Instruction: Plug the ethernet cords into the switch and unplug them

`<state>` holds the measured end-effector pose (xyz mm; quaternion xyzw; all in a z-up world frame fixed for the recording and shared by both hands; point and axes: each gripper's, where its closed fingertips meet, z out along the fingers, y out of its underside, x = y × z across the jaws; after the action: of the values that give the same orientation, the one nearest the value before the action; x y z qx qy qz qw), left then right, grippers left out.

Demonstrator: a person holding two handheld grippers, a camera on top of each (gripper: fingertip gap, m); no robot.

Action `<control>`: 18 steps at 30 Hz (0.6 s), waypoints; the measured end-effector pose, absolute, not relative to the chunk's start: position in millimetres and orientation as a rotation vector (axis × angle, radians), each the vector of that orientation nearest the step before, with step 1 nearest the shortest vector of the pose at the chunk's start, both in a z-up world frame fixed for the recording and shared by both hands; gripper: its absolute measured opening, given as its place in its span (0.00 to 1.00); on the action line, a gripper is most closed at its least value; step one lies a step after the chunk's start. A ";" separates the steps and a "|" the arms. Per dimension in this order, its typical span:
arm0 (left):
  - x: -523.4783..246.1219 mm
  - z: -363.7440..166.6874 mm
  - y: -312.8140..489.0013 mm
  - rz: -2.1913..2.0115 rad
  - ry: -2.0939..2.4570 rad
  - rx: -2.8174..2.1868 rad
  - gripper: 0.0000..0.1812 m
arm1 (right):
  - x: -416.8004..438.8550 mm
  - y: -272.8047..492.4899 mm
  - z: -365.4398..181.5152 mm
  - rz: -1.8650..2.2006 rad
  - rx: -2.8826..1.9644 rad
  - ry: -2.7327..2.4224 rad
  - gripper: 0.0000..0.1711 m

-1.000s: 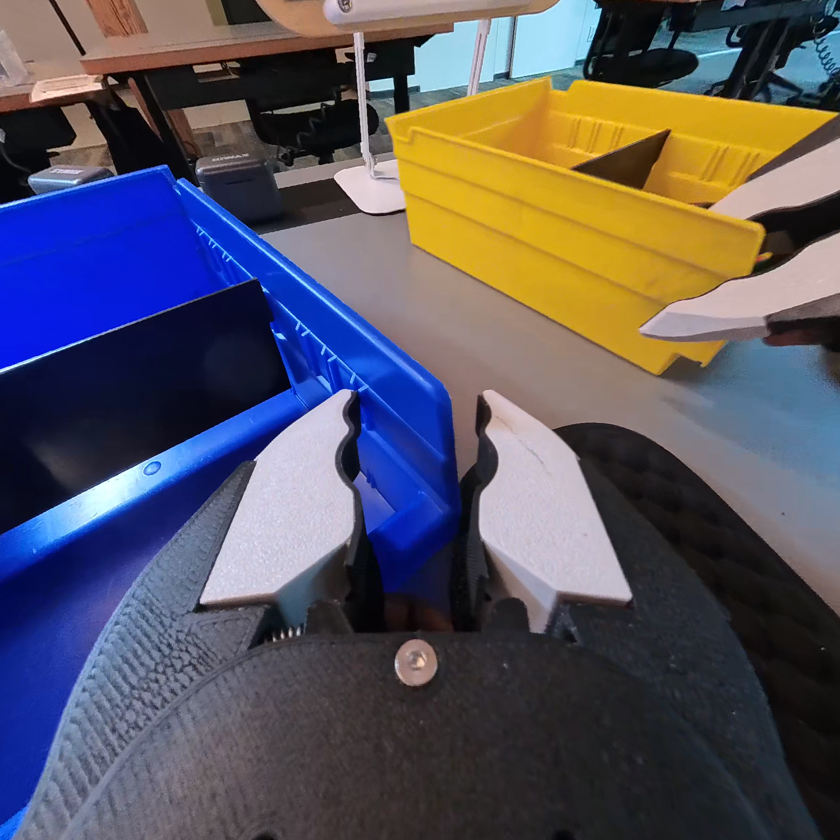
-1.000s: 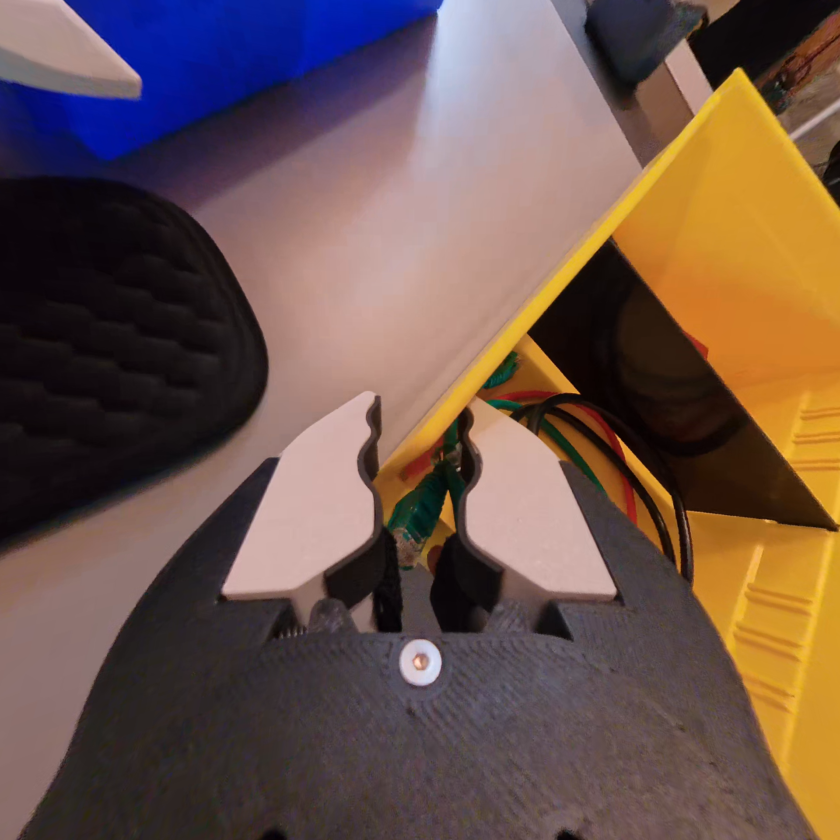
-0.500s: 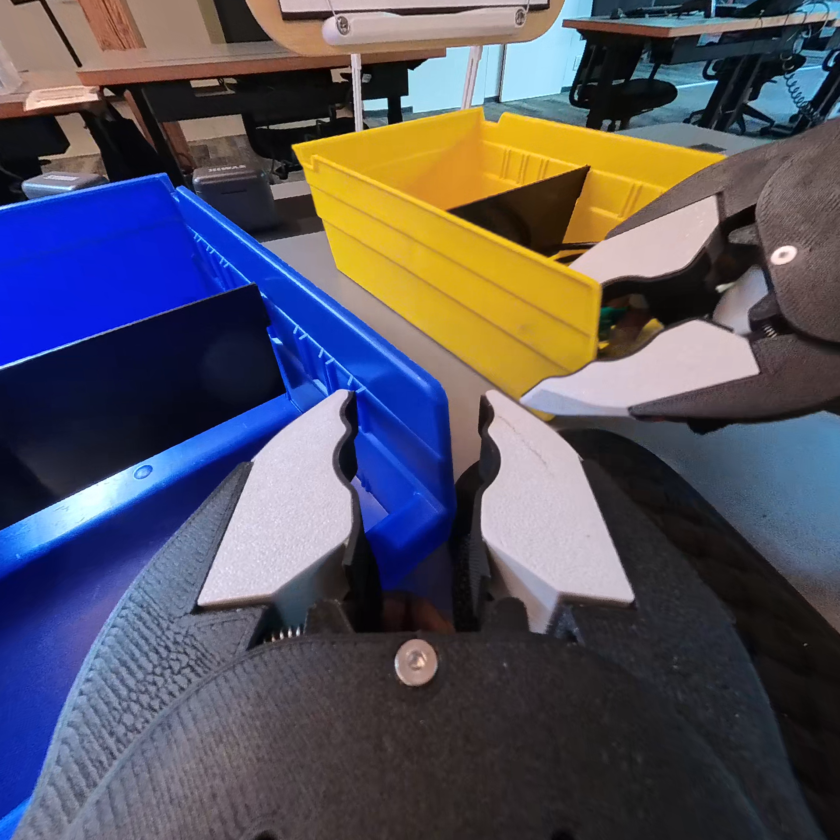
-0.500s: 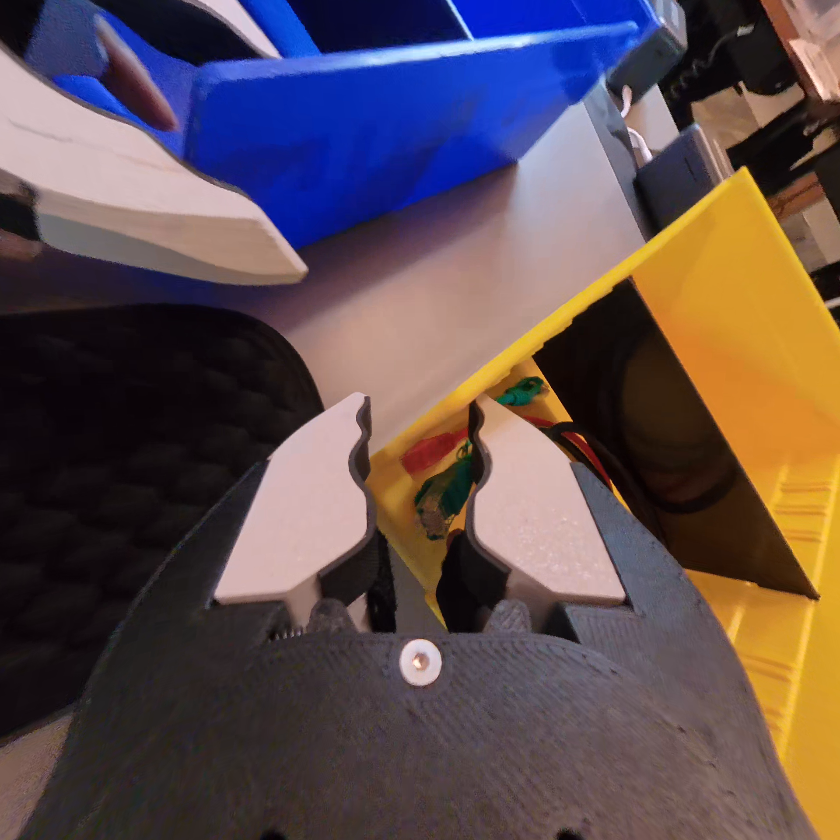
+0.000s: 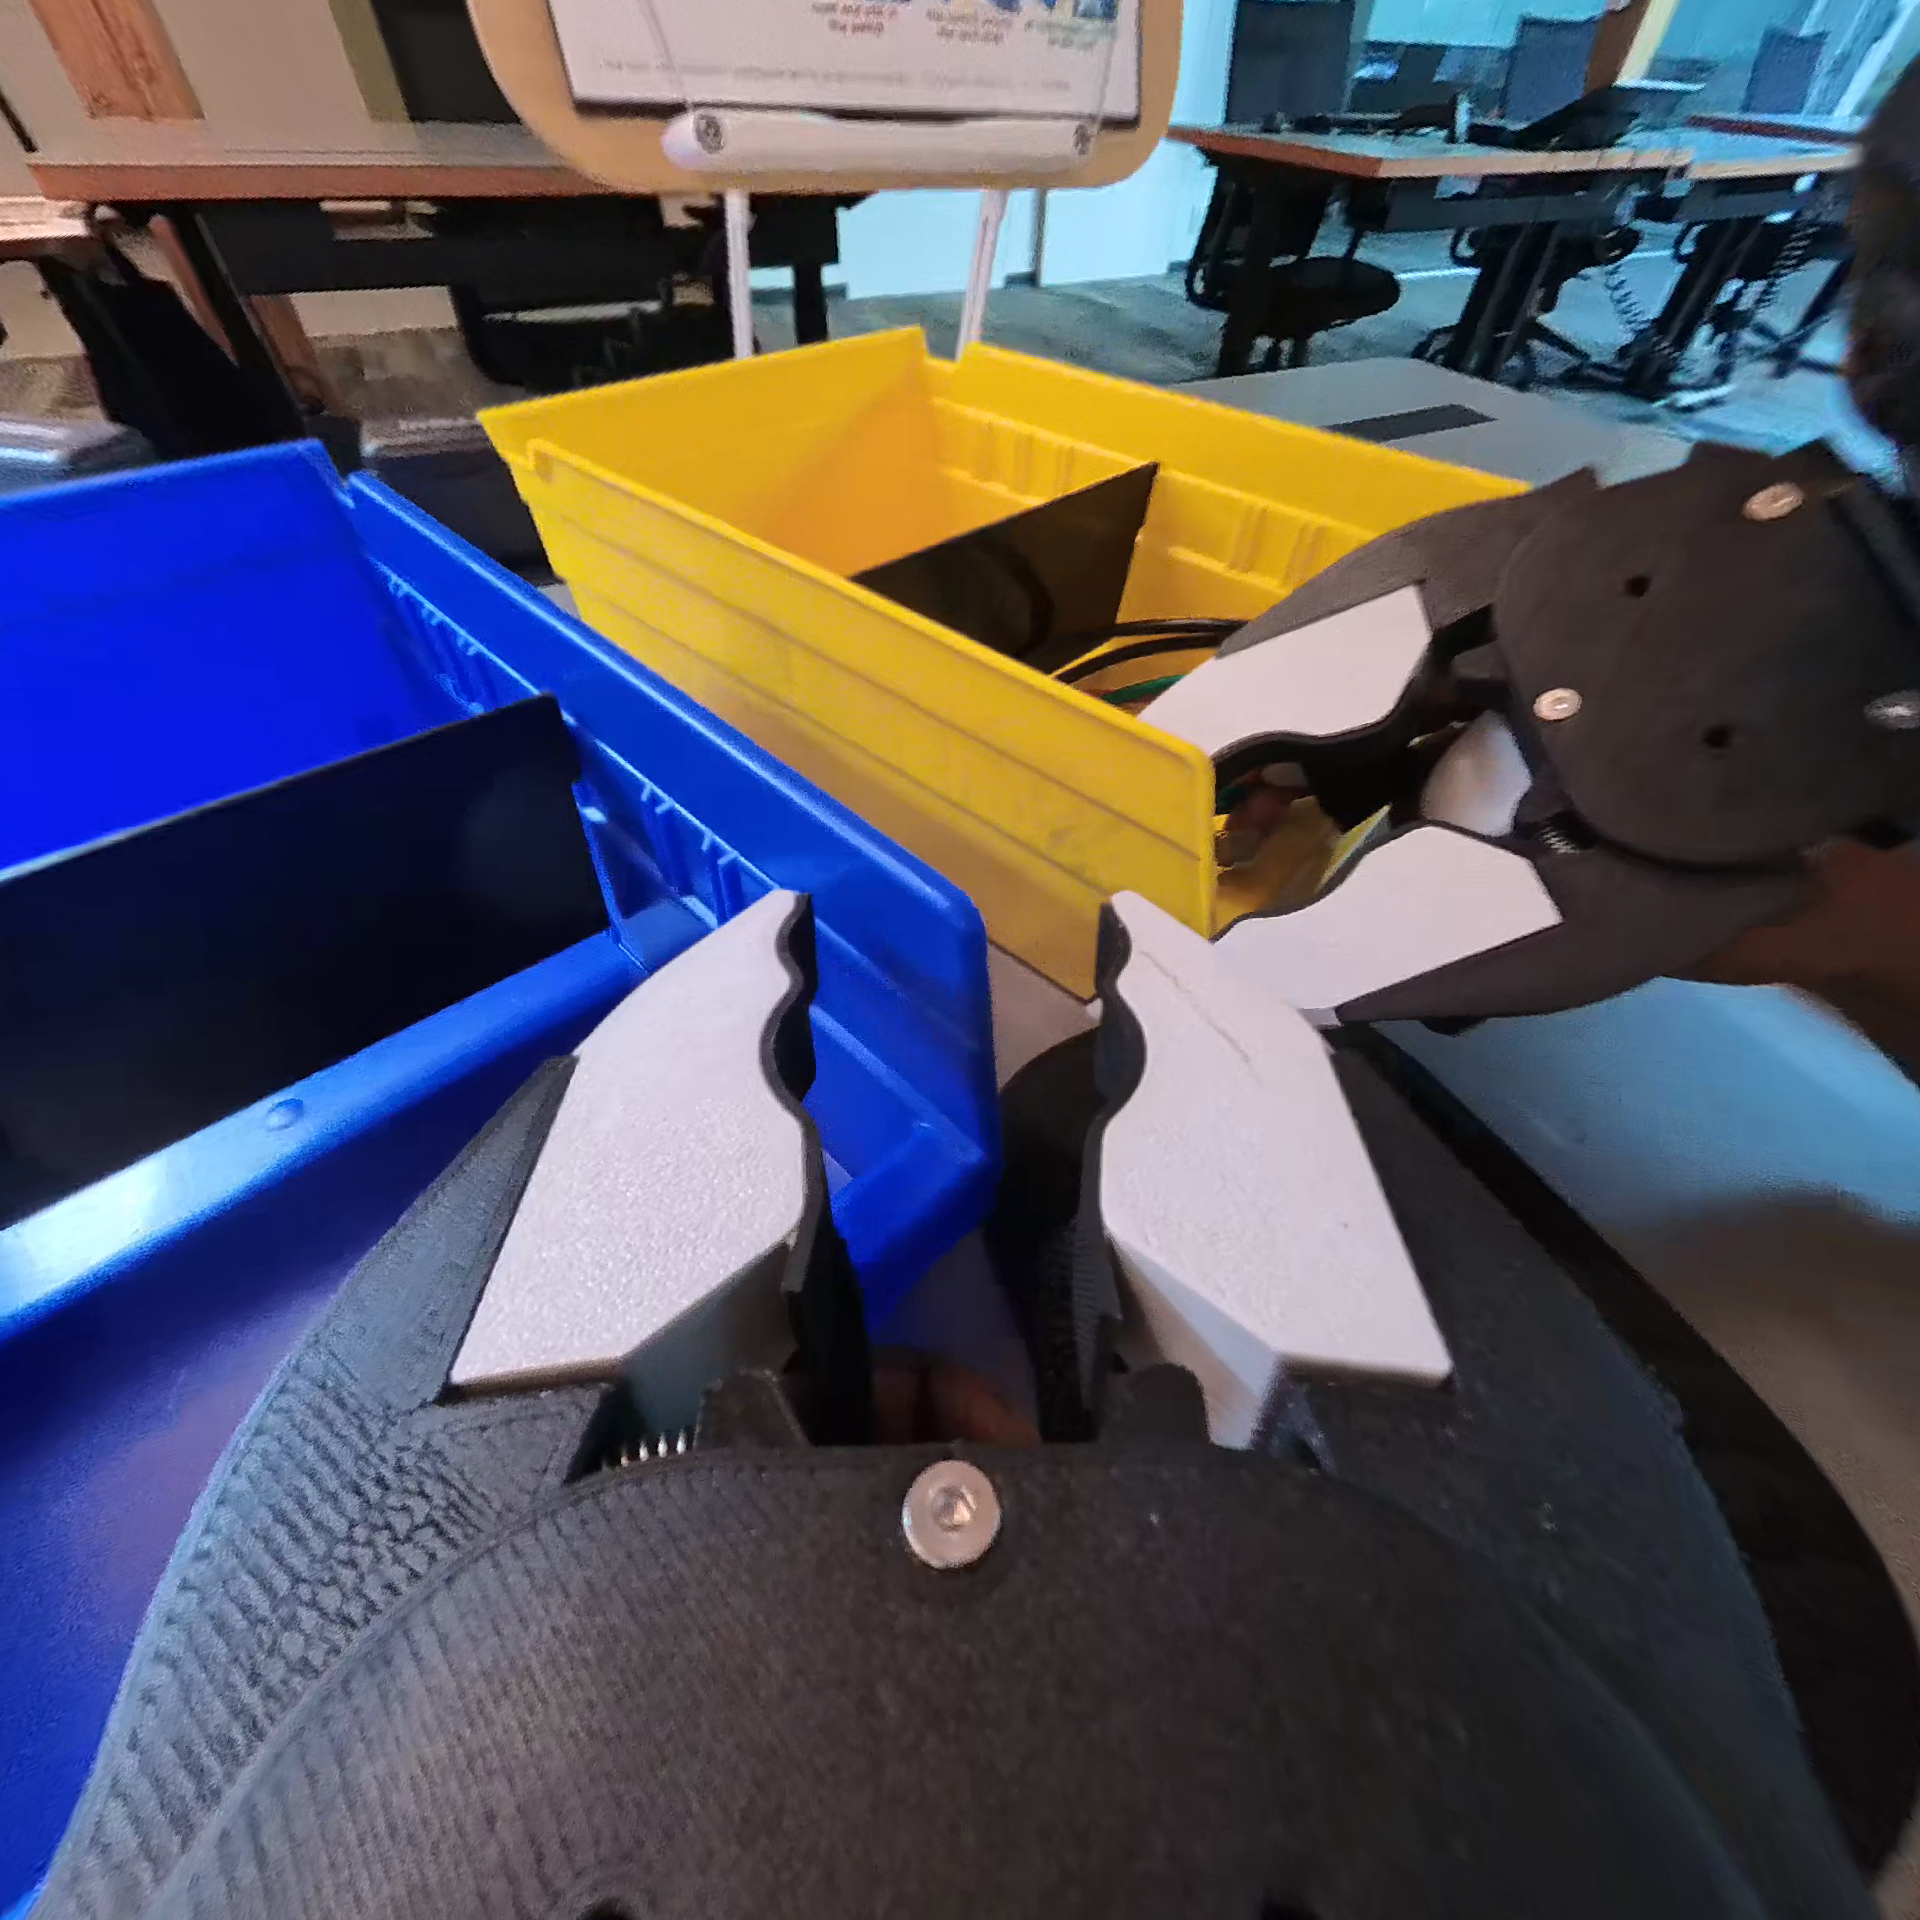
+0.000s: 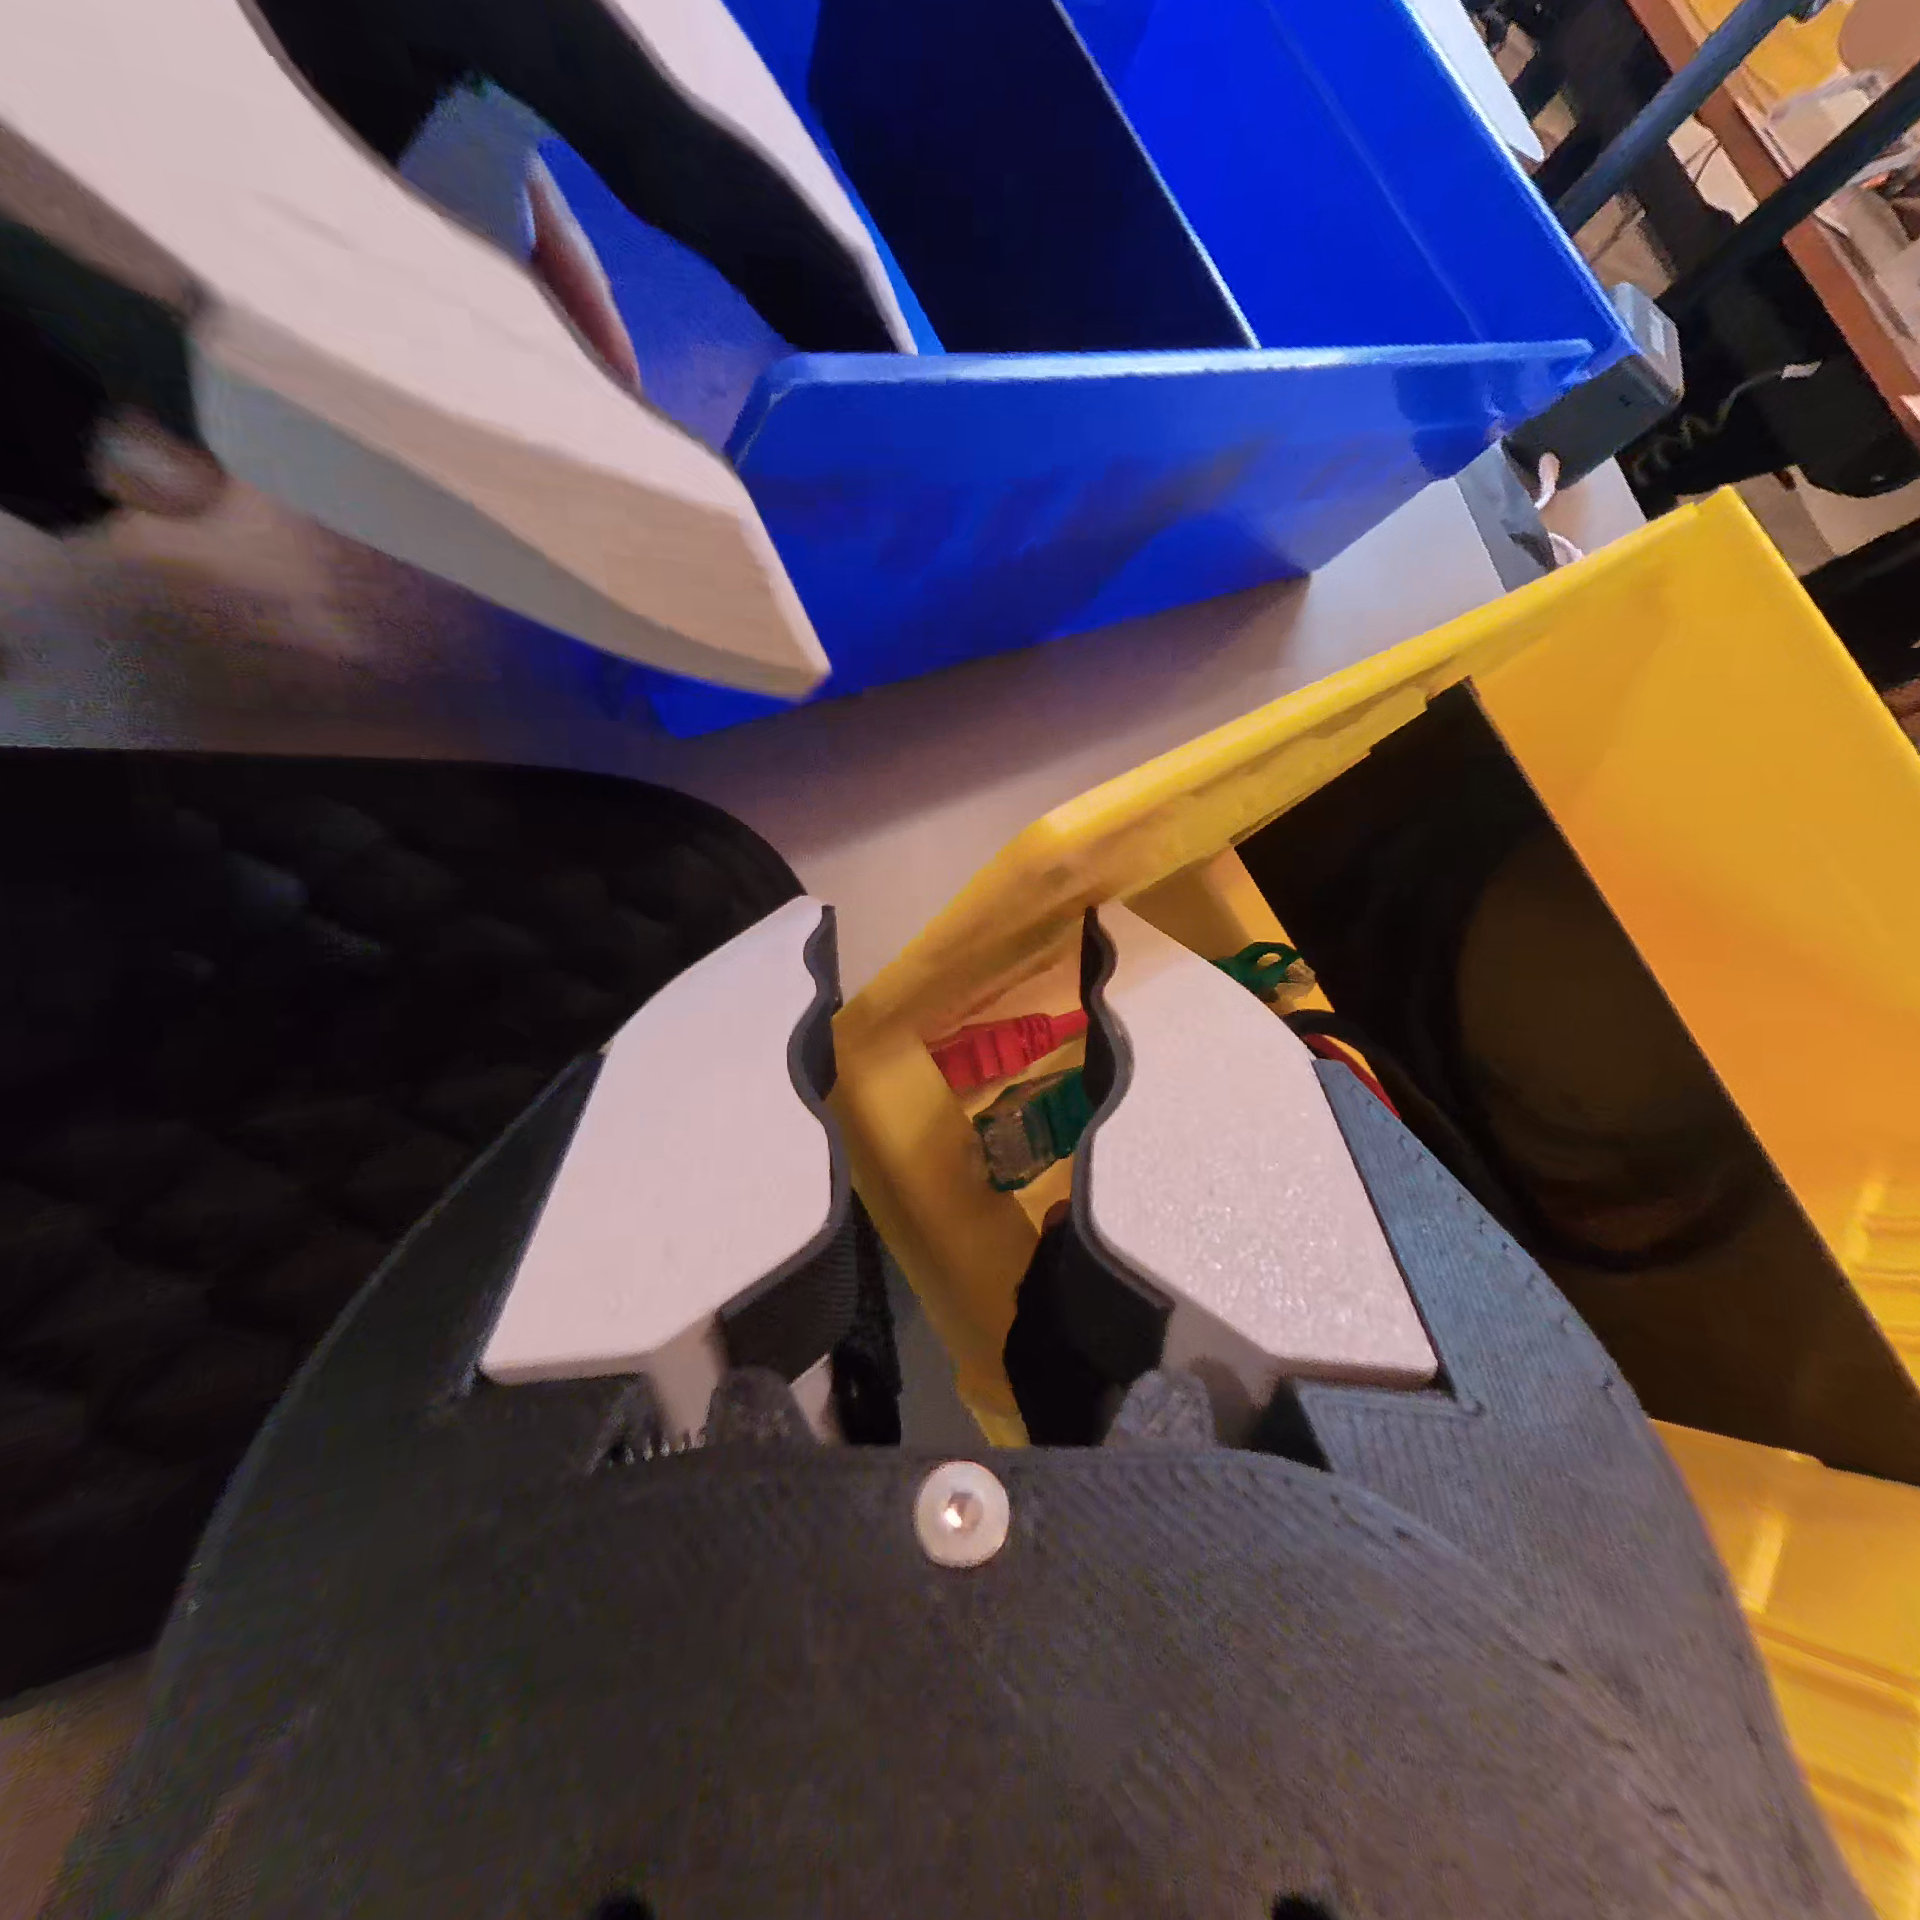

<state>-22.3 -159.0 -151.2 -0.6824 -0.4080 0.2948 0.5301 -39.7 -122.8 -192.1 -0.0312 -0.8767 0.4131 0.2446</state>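
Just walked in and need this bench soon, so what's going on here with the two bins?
A person holds a gripper in each hand. The left gripper straddles the near corner of the blue bin; the right gripper straddles the corner of the yellow bin. Both look open. Red and green cord plugs lie inside the yellow bin, not yet picked up. No switch is in view.

**Signboard print too blurred to read**

Behind the yellow bin (image 5: 831,582), a rounded signboard (image 5: 831,73) on white legs carries small coloured and dark print, too blurred to make out. Nothing else bears writing that can be read.
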 end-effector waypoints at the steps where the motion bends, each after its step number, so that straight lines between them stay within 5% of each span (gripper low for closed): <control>1: -18.3 -144.8 -163.6 0.708 -0.955 -1.632 0.29 | -39.3 -122.6 -188.2 1.158 -0.089 -2.366 0.27; 8: 2.2 -81.9 -291.9 1.193 -1.107 -1.319 0.30 | -3.0 -137.3 -94.3 1.780 -0.115 -1.810 0.26; 13: 7.1 -116.3 -365.5 1.262 -1.373 -1.324 0.45 | -2.2 -170.5 -124.9 1.687 -0.275 -2.039 0.31; 18: -5.8 -161.4 -369.8 1.068 -1.466 -1.356 0.43 | -6.8 -185.6 -154.4 1.594 -0.388 -2.254 0.27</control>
<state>-5.8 -369.8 -161.4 -0.5421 -0.5861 0.4268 0.4247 -6.8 -185.6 -154.4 -0.1370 -0.7958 0.5629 0.1762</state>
